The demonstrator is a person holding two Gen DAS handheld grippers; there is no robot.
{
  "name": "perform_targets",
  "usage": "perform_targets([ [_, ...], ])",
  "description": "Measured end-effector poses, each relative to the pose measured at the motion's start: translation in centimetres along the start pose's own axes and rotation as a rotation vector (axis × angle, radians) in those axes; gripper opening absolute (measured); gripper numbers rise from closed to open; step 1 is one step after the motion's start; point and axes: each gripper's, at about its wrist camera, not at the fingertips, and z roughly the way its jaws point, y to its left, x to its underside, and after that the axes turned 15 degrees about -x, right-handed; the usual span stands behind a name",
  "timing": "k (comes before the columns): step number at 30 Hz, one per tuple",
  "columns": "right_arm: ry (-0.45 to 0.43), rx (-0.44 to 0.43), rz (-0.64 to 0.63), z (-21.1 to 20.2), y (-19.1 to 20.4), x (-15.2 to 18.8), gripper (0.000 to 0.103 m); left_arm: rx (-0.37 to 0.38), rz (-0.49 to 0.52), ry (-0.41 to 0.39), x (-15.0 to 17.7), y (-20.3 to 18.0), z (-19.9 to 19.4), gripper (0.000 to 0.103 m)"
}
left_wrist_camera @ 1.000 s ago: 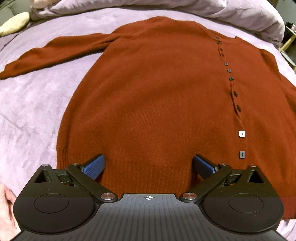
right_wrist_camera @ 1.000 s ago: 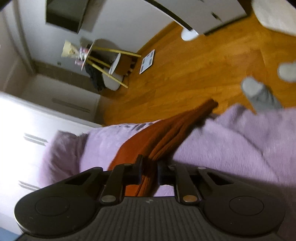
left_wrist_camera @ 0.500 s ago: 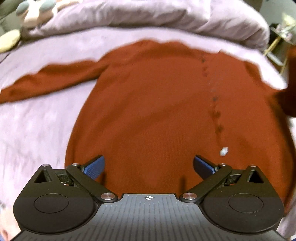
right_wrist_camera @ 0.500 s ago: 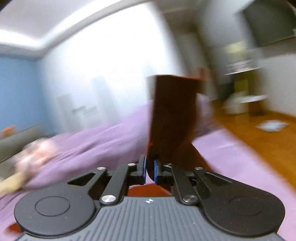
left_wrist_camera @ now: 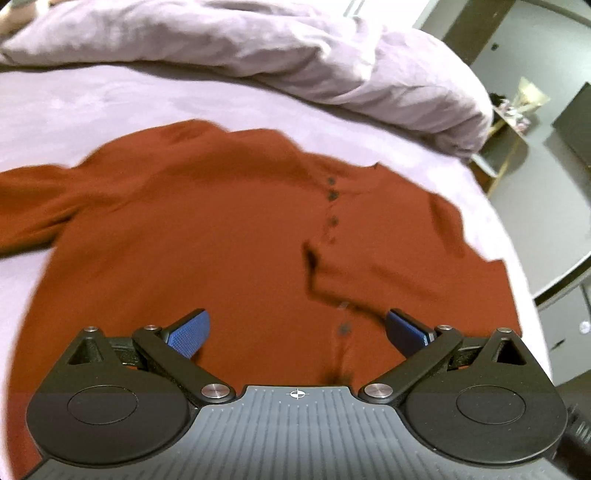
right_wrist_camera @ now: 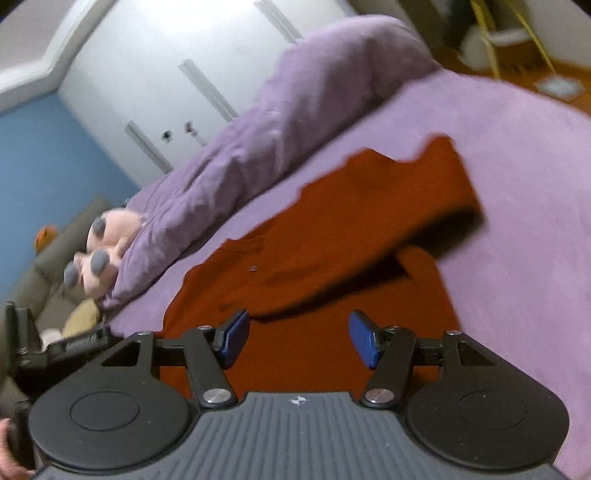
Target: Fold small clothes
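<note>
A rust-red buttoned cardigan [left_wrist_camera: 207, 236] lies flat on the purple bedspread [left_wrist_camera: 110, 99]. Its right sleeve [left_wrist_camera: 373, 273] is folded in across the chest, and its left sleeve [left_wrist_camera: 26, 206] stretches out to the left. My left gripper [left_wrist_camera: 297, 332] hovers open over the lower front of the cardigan with nothing between its blue pads. In the right wrist view the same cardigan [right_wrist_camera: 314, 354] shows with the folded sleeve [right_wrist_camera: 373, 221] lying across it. My right gripper [right_wrist_camera: 297, 338] is opening above it, its pads clear of the cloth.
A bunched purple duvet [left_wrist_camera: 258, 48] lies along the far side of the bed. A plush toy [right_wrist_camera: 99, 254] sits by the duvet's end. The other gripper's handle [right_wrist_camera: 55, 343] shows at the left edge. Wooden floor and a stool [right_wrist_camera: 509, 33] lie beyond the bed.
My right gripper carried the right sleeve from the bed's edge over onto the cardigan's chest and let go of it. My left gripper, open throughout, tilted up and shifted right.
</note>
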Motion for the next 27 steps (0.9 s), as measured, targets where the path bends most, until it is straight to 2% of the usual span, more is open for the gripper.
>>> perform_targets([
  [3, -0.032, 0.024, 0.045, -0.7, -1.4, 0.9, 0.06, 0.022, -0.004, 0.022, -1.5, -1.4, 2.5, 0.098],
  [5, -0.047, 0.023, 0.066, -1.3, -2.1, 1.3, 0.06, 0.021, -0.003, 0.047, -2.2, -1.9, 4.1, 0.081],
  [8, -0.049, 0.026, 0.079, -1.2, -2.4, 1.8, 0.06, 0.053, -0.03, 0.104, -2.6, -1.7, 6.1, 0.078],
  [10, -0.055, 0.026, 0.081, -1.3, -2.4, 2.0, 0.06, 0.083, -0.054, 0.107, -2.8, -1.4, 6.6, 0.078],
  [12, -0.063, 0.031, 0.086, -1.3, -2.2, 1.8, 0.06, 0.114, -0.09, 0.114, -3.1, -1.0, 6.9, 0.068],
  [14, -0.071, 0.034, 0.096, -1.2, -2.2, 1.7, 0.06, 0.177, -0.136, 0.154, -3.4, -0.7, 7.5, 0.042],
  [16, -0.072, 0.034, 0.102, -1.0, -2.1, 1.5, 0.06, 0.188, -0.158, 0.203, -3.4, -0.7, 8.3, 0.04],
  [18, -0.071, 0.038, 0.097, -1.0, -1.9, 1.4, 0.06, 0.178, -0.135, 0.192, -3.4, -1.0, 8.6, 0.033],
  [19, -0.066, 0.043, 0.093, -0.8, -1.7, 1.4, 0.06, 0.168, -0.125, 0.188, -3.4, -1.2, 8.7, 0.018],
  [20, -0.063, 0.05, 0.089, -0.7, -1.6, 1.3, 0.06, 0.166, -0.122, 0.192, -3.5, -1.2, 8.8, 0.009],
  [24, -0.047, 0.081, 0.077, -0.2, -1.3, 0.9, 0.06, 0.201, -0.129, 0.168, -4.9, -1.3, 8.1, 0.008],
  [27, -0.031, 0.12, 0.046, 0.2, -1.1, 0.6, 0.06, 0.21, -0.08, 0.083, -7.2, -1.4, 5.7, 0.007],
])
